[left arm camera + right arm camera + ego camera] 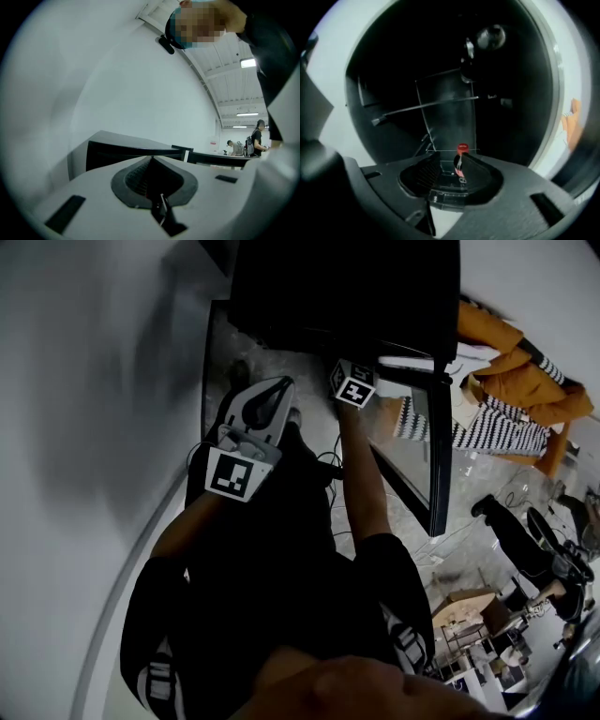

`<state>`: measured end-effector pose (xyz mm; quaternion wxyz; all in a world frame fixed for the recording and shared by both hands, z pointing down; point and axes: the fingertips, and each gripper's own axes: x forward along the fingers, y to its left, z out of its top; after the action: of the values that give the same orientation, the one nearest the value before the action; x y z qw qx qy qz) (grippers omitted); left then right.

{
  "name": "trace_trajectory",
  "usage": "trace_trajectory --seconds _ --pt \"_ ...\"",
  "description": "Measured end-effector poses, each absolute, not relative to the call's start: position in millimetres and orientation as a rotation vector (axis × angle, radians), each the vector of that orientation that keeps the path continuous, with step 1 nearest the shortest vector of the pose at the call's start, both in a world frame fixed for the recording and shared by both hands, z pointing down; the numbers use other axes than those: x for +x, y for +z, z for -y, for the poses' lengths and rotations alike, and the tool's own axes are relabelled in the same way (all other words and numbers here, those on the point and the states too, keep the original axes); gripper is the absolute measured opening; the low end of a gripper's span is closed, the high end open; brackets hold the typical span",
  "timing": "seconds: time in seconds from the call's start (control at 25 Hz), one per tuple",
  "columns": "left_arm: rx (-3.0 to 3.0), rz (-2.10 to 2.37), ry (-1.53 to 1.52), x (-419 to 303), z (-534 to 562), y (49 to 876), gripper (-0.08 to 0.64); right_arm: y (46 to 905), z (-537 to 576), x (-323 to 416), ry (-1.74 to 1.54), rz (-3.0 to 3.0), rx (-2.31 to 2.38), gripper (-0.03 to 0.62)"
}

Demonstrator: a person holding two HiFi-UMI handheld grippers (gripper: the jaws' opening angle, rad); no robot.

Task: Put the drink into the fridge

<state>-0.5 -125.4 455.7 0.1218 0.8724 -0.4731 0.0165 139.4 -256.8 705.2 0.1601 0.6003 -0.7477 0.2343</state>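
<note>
Right hand-held gripper [451, 155] reaches into the fridge [393, 93], released — the drink [461, 149] stands just past its tips. Left hand-held gripper [151, 159] hovers outside, clenched empty.

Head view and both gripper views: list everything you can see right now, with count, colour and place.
fridge: one, black, top centre of head view
fridge door: one, dark-framed, swung open to the right
drink bottle: one, red cap, inside the fridge at the right gripper's jaw tips
jacket: one, orange, right of the fridge
striped cloth: one, black-and-white, below the jacket
cardboard box: one, brown, lower right
bystanders: two, dark clothes, far background
left gripper: one, grey, jaws together, empty
right gripper: one, dark, jaws apart, inside the fridge
</note>
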Motion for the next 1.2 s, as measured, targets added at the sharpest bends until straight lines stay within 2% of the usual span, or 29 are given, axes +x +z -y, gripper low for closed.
trace_trajectory --seconds 0.12,0.2,0.28,0.64,1.2 --pt "2.558 1.389 0.039 4 123 445 0.006 699 242 140 0.677 2.118 1.682 0.096" --pt "2.554 1.402 0.033 9 121 440 0.006 694 232 141 0.675 2.095 1.658 0.023" --pt "2.548 1.423 0.026 13 118 436 0.006 685 224 142 0.676 2.109 1.638 0.009" --pt "2.493 1.608 -0.076 16 96 399 0.006 652 187 140 0.730 2.198 1.565 0.002" --pt "2.507 1.542 0.011 -11 84 387 0.006 591 142 136 0.780 2.189 1.632 0.002"
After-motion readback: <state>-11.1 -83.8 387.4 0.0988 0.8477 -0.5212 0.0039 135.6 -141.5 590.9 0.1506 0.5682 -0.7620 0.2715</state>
